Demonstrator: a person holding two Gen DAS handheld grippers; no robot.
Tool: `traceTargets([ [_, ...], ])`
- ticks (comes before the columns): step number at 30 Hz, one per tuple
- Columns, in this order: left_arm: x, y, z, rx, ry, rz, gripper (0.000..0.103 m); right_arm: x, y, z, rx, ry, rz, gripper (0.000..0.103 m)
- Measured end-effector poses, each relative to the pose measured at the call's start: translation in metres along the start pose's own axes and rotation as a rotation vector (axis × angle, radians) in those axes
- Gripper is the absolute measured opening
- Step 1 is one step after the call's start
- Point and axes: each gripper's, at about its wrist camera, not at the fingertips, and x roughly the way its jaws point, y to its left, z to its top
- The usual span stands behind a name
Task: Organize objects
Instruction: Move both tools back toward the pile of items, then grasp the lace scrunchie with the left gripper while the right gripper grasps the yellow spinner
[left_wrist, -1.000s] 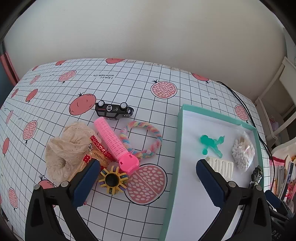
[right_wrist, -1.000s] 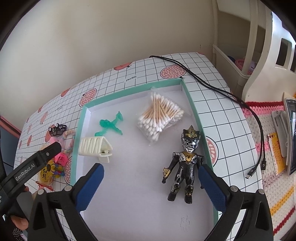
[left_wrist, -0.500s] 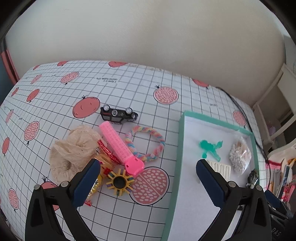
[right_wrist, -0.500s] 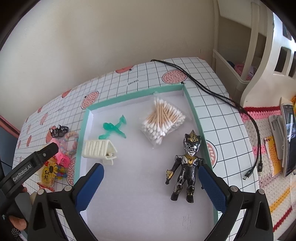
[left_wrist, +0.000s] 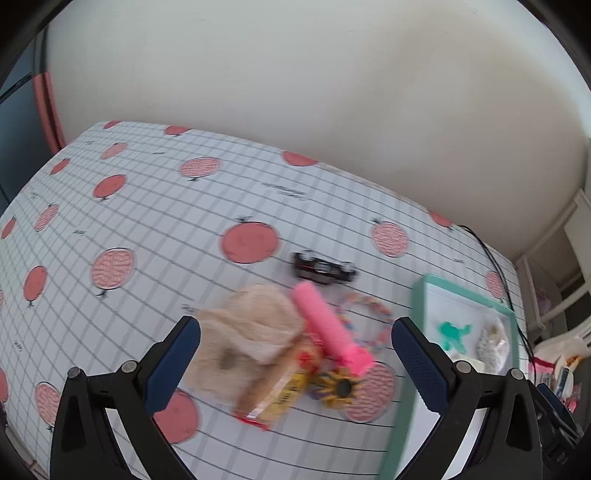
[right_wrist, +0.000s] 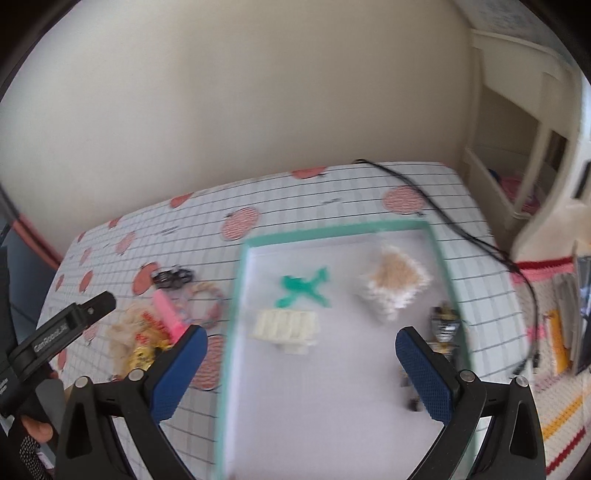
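Loose pile, on the gridded tablecloth (left_wrist: 155, 206) left of the teal-rimmed tray (right_wrist: 236, 295), items touching or overlapping: 1 pink cylinder (left_wrist: 328, 328), 1 beige lace cloth (left_wrist: 251, 332), 1 yellow snack packet (left_wrist: 284, 391), 1 yellow spoked wheel toy (left_wrist: 338, 386), 1 pastel braided ring (left_wrist: 369, 314), and 1 black toy car (left_wrist: 321, 269) just beyond them. My left tongs (left_wrist: 295, 362) hang over this pile, jaws spread wide, gripping nothing. Both views are blurred, so fine edges are uncertain. Judged step: choose 1 item from the pile for the tray. To do it well I would take the pink cylinder first, since it lies on top and mostly free, straddle it across its width near the middle, and lift straight up so the cloth and packet beneath do not drag along. Tray contents, 4 items: 1 green figure (right_wrist: 303, 288), 1 cream ribbed piece (right_wrist: 284, 325), 1 bag of cotton swabs (right_wrist: 395, 284), 1 dark armoured figure (right_wrist: 443, 325) against the right wall. My right tongs (right_wrist: 299, 365) are over the tray, likewise spread and empty. Beyond the tray: 1 black cable (right_wrist: 476, 243).
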Motion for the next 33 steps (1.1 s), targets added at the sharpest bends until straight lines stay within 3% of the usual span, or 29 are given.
traceTargets([
  [9,0.009,0.049,0.004,-0.016,0.048,0.028,0.103,0.029,0.084,-0.012,-0.14,0.044,0.125,0.103],
  [14,0.022,0.066,0.0,-0.03,0.097,0.025,0.103,0.049,0.114,-0.026,-0.202,0.095,0.138,0.097],
  [21,0.043,0.079,-0.007,-0.051,0.138,-0.036,0.103,0.07,0.127,-0.036,-0.212,0.146,0.132,0.086],
  [33,0.073,0.083,-0.018,-0.075,0.196,-0.057,0.103,0.091,0.132,-0.047,-0.213,0.194,0.13,0.076],
])
